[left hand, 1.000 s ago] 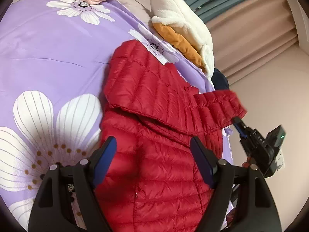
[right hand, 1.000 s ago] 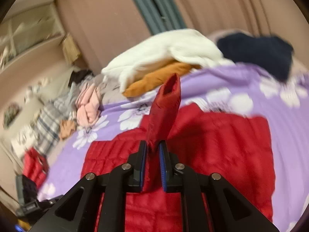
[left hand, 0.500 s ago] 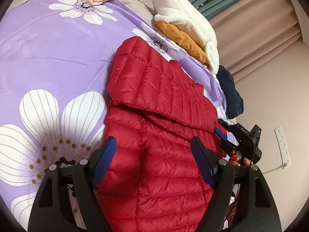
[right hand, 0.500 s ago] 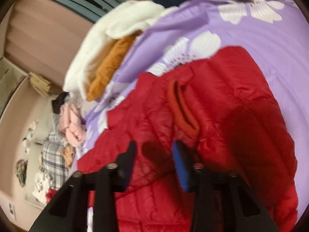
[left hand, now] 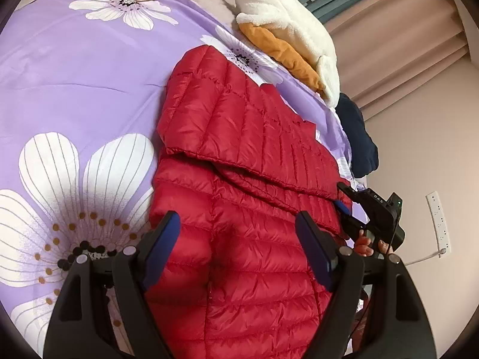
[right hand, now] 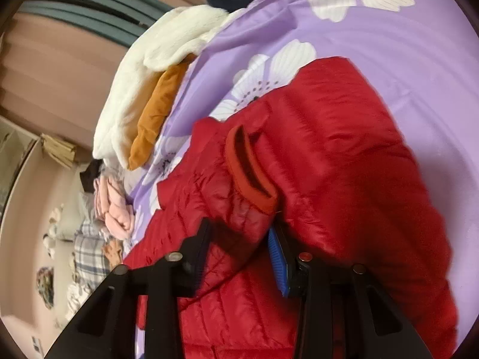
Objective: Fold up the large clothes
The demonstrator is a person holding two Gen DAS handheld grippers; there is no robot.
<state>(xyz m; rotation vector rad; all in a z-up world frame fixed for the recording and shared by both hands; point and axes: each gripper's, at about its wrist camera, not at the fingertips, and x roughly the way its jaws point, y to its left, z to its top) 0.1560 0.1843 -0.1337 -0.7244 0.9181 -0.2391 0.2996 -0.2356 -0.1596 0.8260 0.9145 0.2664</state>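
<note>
The right claw [right hand: 239,248] stands part open, its jaws just parted, the sleeve [right hand: 239,191] loose between the pads with its cuff [right hand: 248,167] at 12 o'clock. The left claw [left hand: 236,245] hangs wide and empty over the jacket [left hand: 239,269], which lies on the purple cover [left hand: 74,74]. Risk: the puffy sleeve may spring back or slide off the fold once freed, or a pad may snag it and drag it askew.

I'm holding my left gripper [left hand: 238,245] gaping over the red puffer jacket [left hand: 239,209], nothing lying between its jaws, jacket spreading ahead across the purple floral bedspread [left hand: 74,74], right gripper [left hand: 347,206] poking in at its right edge, cream fleece [left hand: 287,27] lying far ahead.
</note>
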